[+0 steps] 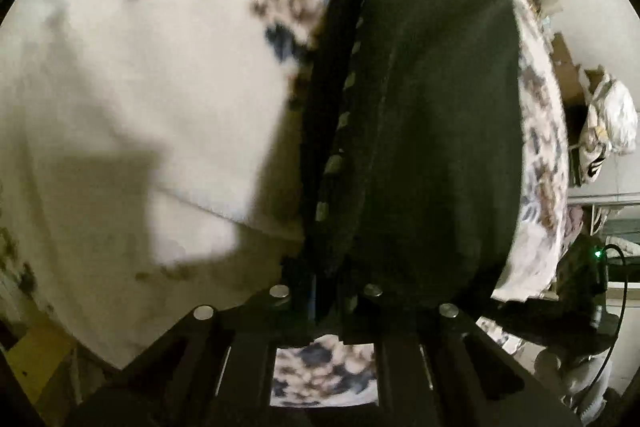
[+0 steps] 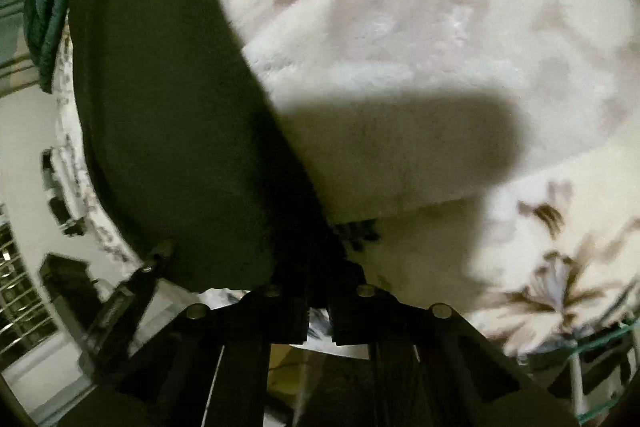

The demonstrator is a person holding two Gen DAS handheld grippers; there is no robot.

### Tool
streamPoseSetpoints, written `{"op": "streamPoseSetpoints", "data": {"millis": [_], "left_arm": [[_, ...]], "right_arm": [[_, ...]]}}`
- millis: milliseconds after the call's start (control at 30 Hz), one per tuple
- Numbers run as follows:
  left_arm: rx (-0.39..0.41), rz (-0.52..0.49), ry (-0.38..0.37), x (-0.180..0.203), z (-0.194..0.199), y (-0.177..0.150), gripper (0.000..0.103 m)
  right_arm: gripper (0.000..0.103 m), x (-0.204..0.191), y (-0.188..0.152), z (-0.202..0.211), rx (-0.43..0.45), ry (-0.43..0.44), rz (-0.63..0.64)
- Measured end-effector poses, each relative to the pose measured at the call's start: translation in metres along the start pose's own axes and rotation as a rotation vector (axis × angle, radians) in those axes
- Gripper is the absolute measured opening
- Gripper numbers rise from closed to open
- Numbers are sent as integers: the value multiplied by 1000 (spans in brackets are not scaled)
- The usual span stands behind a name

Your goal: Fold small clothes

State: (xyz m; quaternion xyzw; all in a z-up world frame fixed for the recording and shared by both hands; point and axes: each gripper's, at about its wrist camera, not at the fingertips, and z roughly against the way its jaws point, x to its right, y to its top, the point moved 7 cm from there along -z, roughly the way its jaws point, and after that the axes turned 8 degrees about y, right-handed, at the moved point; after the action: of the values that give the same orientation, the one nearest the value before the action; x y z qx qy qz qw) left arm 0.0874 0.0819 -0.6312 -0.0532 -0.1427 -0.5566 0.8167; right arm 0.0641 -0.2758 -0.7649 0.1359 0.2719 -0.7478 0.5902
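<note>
Both tool tips buried in the dark garment (image 1: 420, 107); blanket (image 1: 140, 67) pattern motion-blurred.

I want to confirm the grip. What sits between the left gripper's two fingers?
In the left wrist view, an edge of the dark green garment is pinched in the left gripper; its row of pale buttons runs down into the gap.

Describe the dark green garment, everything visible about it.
The dark green garment is a soft, knit-looking piece with a row of pale buttons down one edge. It hangs lifted and stretched between the left gripper and the right gripper, each shut on an edge, above the floral fleece blanket. Motion blur hides finer detail.
</note>
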Motion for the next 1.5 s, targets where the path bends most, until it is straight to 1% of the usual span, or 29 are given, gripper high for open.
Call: {"op": "streamPoseSetpoints", "data": {"millis": [67, 167, 233, 300, 333, 367, 400, 433, 467, 500, 533, 567, 667, 700, 733, 767, 867, 900, 933, 967, 1000, 1033, 1067, 1133, 1233, 1300, 1400, 1433, 1500], "left_arm": [[20, 29, -37, -3, 18, -3, 4], [17, 69, -87, -12, 33, -3, 4], [5, 66, -72, -19, 27, -1, 5], [-35, 41, -42, -25, 6, -1, 5], [-71, 36, -49, -28, -7, -2, 5], [-96, 43, -62, -31, -13, -1, 8], [-106, 52, -76, -31, -14, 0, 8], [-109, 57, -100, -31, -12, 1, 10], [-95, 45, -112, -31, -8, 3, 23], [-81, 30, -113, -31, -5, 3, 32], [-71, 22, -124, -32, -5, 3, 56], [-68, 24, -131, -33, -6, 3, 67], [-82, 44, -182, -30, -24, 6, 67], [-84, 39, -181, -31, -28, 6, 67], [-68, 30, -179, -26, -31, 8, 67], [-54, 18, -182, -23, -30, 11, 68], [-33, -19, -145, -11, -30, 11, 66], [-29, -34, -131, -9, -28, 11, 59], [-37, -52, -109, -6, -28, 8, 26], [-49, -60, -100, -7, -29, 7, 11], [-51, -54, -103, -7, -26, 6, 11], [-48, -47, -101, -8, -22, 6, 10], [-45, -41, -101, -8, -16, 6, 10], [-42, -28, -116, -5, -6, 7, 10], [-33, 5, -166, -1, 24, 11, 10], [-13, 36, -219, 7, 51, 18, 10], [32, 65, -293, 20, 90, 40, 10], [57, 65, -314, 28, 104, 53, 10], [92, 76, -348, 43, 117, 77, 10]], "right_arm": [[5, -7, -10, 8, -7, -25, 16], [5, -11, -16, 17, -4, -16, -1], [5, -6, -14, 14, -7, -31, 3], [5, -9, -14, -4, -26, -50, 12], [5, -9, -12, -12, -48, -66, 42], [6, -8, -10, -14, -57, -66, 48], [10, -7, -8, -14, -65, -45, 39], [15, -6, -7, -12, -75, 2, 21], [30, -3, -6, -9, -76, 43, 4], [47, 2, -6, -4, -65, 85, -13], [54, 6, -5, -1, -50, 118, -27], [59, 10, -5, -1, -42, 134, -34], [59, 14, 4, -12, -57, 191, -46], [59, 13, 5, -18, -60, 204, -43], [61, 13, 8, -20, -57, 216, -36], [65, 5, 9, -24, -52, 222, -32], [64, -10, 9, -25, -44, 220, -5], [59, -13, 8, -27, -42, 205, -2], [52, -16, 7, -31, -41, 185, 1], [32, -21, 7, -39, -41, 178, -2], [15, -23, 6, -40, -44, 192, -10], [13, -26, 4, -38, -38, 212, -25], [13, -29, 3, -40, -32, 214, -32], [12, -31, 0, -29, -27, 246, -32], [12, -39, -8, -3, -26, 306, -21], [12, -51, -12, 17, -18, 358, -12], [11, -75, -6, 62, 12, 458, 4], [11, -81, -2, 76, 23, 481, 12], [11, -106, 12, 98, 56, 516, 38]]}}
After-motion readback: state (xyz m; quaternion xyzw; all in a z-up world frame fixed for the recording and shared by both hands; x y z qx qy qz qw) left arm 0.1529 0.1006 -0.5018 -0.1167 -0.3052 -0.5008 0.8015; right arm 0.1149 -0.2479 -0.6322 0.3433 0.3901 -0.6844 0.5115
